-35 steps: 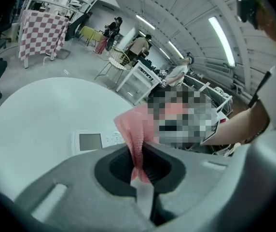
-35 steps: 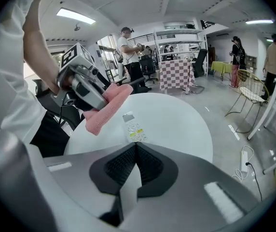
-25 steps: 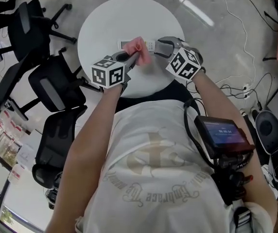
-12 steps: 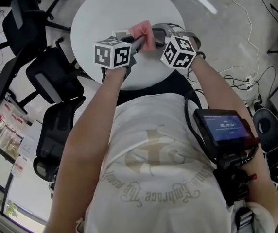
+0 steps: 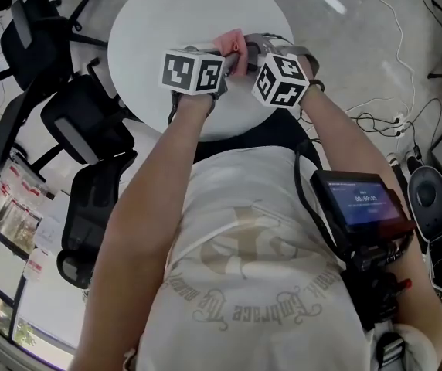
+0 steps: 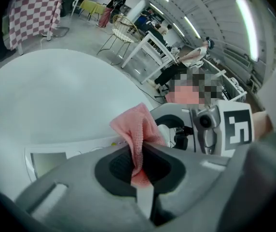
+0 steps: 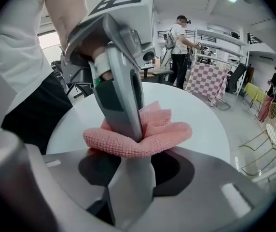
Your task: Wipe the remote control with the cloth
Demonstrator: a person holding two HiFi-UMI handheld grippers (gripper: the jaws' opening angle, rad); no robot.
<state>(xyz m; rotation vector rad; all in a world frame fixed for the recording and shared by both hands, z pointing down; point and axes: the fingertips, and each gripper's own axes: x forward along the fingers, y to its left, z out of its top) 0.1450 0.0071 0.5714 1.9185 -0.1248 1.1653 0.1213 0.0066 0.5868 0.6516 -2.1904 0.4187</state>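
A pink cloth (image 5: 231,41) hangs pinched in my left gripper (image 5: 227,57), which is shut on it just above the round white table (image 5: 167,14). In the left gripper view the cloth (image 6: 138,129) stands up out of the jaws, and a white remote control (image 6: 46,158) lies on the table behind the left jaw. My right gripper (image 5: 250,52) sits close to the right, its jaws closing. In the right gripper view a light grey remote end (image 7: 128,192) fills the gap between both pads, and the cloth (image 7: 147,134) rests across it under a left finger (image 7: 121,95).
Black office chairs (image 5: 82,122) crowd the table's left side. Cables (image 5: 383,22) trail over the floor at the right. A screen unit (image 5: 360,207) hangs at the person's waist. Other people and a checkered cloth stand far back in the room.
The left gripper carried the cloth rightward and down until it sits beside the right gripper. The remote's white end, visible earlier, is now hidden under the grippers in the head view.
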